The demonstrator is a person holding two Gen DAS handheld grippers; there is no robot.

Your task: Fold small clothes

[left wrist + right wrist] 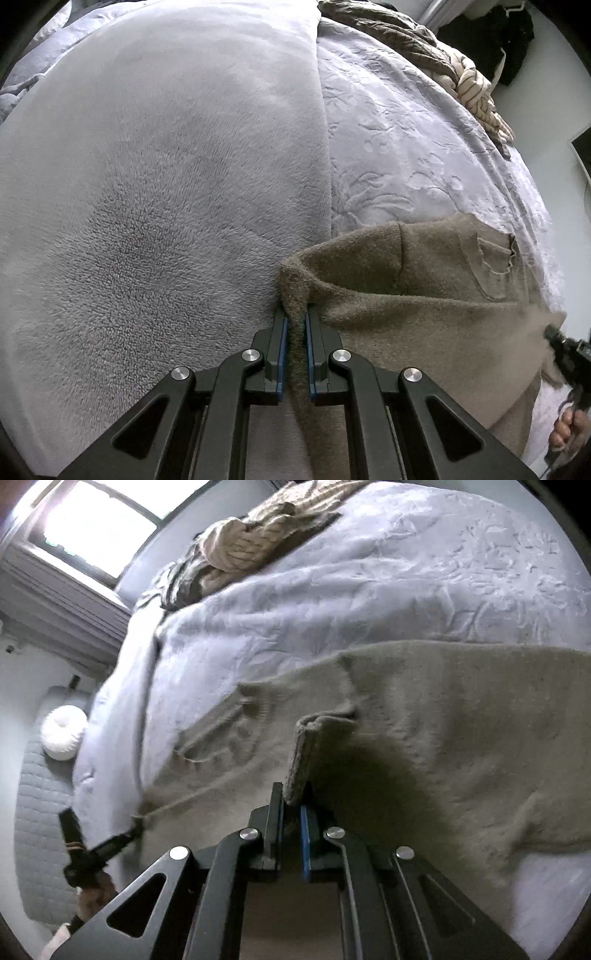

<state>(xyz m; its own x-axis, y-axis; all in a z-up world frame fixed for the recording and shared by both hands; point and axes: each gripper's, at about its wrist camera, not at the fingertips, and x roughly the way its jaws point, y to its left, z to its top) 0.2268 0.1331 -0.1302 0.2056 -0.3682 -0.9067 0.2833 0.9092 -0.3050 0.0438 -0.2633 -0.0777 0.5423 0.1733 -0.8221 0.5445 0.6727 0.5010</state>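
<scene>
Pinched between the left gripper [295, 325] pads is a bunched corner of the brown garment [424, 295], while the right gripper [291, 797] is clamped on a folded edge of it. From the left wrist view the cloth spreads toward 3 o'clock over the bed [406, 147], half lifted and rumpled. Folding looks barely begun: no neat crease shows, and the clothes pile [236, 542] at 11 o'clock waits.

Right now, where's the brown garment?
The brown garment lies on the bed's lavender cover, right of the grey fleece blanket in the left wrist view. Both the left gripper and right gripper pinch it.
</scene>
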